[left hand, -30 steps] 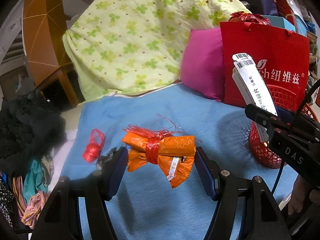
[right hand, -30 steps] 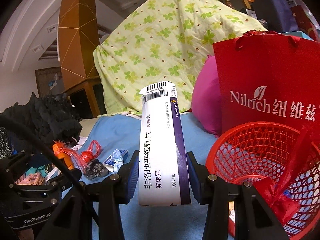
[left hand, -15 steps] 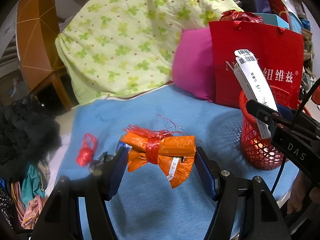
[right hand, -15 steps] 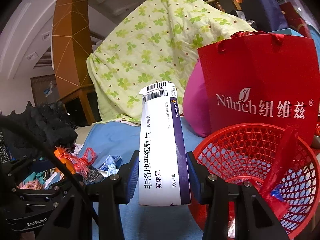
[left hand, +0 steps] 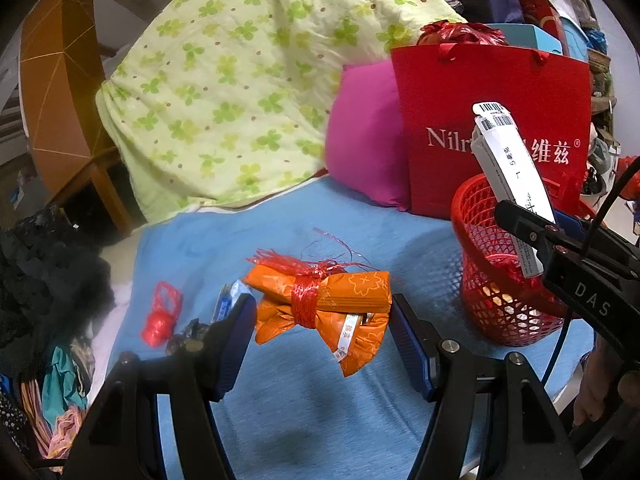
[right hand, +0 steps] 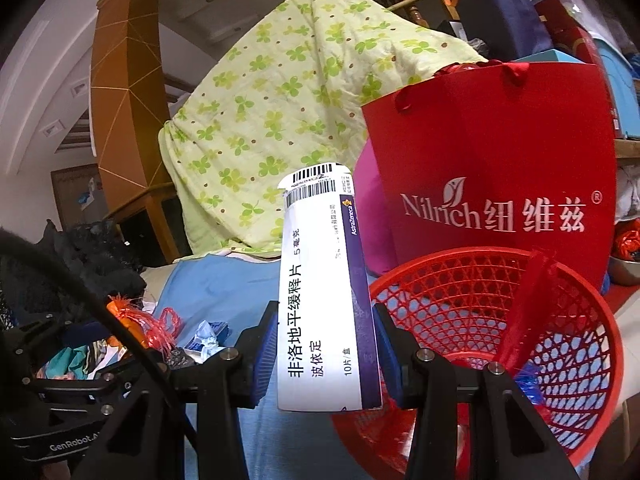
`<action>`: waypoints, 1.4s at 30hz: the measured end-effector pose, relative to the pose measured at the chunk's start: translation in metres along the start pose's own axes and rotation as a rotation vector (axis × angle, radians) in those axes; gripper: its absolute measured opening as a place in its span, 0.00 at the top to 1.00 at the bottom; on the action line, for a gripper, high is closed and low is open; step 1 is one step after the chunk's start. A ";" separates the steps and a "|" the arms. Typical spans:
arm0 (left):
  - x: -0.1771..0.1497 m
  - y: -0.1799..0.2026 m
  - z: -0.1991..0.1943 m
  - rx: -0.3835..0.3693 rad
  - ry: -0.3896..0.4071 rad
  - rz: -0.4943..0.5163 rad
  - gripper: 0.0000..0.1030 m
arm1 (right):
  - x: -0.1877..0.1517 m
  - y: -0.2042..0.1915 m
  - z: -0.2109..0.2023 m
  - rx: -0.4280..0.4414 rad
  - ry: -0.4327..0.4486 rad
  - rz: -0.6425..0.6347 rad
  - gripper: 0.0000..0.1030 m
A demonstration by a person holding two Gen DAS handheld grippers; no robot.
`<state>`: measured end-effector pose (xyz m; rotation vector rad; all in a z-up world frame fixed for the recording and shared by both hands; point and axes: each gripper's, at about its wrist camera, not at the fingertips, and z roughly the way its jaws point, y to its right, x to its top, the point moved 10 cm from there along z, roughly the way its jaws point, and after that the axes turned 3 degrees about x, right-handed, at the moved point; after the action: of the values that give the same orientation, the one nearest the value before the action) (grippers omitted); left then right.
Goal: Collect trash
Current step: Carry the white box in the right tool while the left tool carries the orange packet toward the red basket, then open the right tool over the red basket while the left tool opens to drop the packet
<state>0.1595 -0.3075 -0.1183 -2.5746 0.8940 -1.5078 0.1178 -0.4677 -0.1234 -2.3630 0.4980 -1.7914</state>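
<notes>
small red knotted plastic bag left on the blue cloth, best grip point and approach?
Take the small red knotted plastic bag across its crumpled lower bulb, coming from above with jaws closing side to side. The bulb is the fattest part; the thin loop above the knot would likely slip. It lies flat on the blue cloth, clear at its sides, with dark wrappers close on its right, so drop straight down.
</notes>
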 end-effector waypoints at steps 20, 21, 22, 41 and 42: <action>0.028 0.052 -0.003 -0.087 0.033 0.070 0.33 | 0.010 0.064 -0.026 -0.078 0.046 0.099 0.54; 0.031 0.057 -0.003 -0.110 0.038 0.067 0.33 | 0.011 0.069 -0.028 -0.079 0.050 0.112 0.54; 0.032 0.061 -0.004 -0.123 0.041 0.065 0.33 | 0.011 0.072 -0.030 -0.082 0.054 0.120 0.54; 0.061 0.145 0.006 -0.440 0.040 0.024 0.31 | 0.008 0.131 -0.040 -0.153 0.054 0.320 0.51; 0.059 0.147 0.008 -0.453 0.034 0.020 0.31 | 0.007 0.134 -0.040 -0.159 0.052 0.331 0.49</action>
<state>0.1195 -0.4607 -0.1196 -2.8235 1.4055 -1.4907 0.0577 -0.5923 -0.1462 -2.1705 1.0073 -1.7182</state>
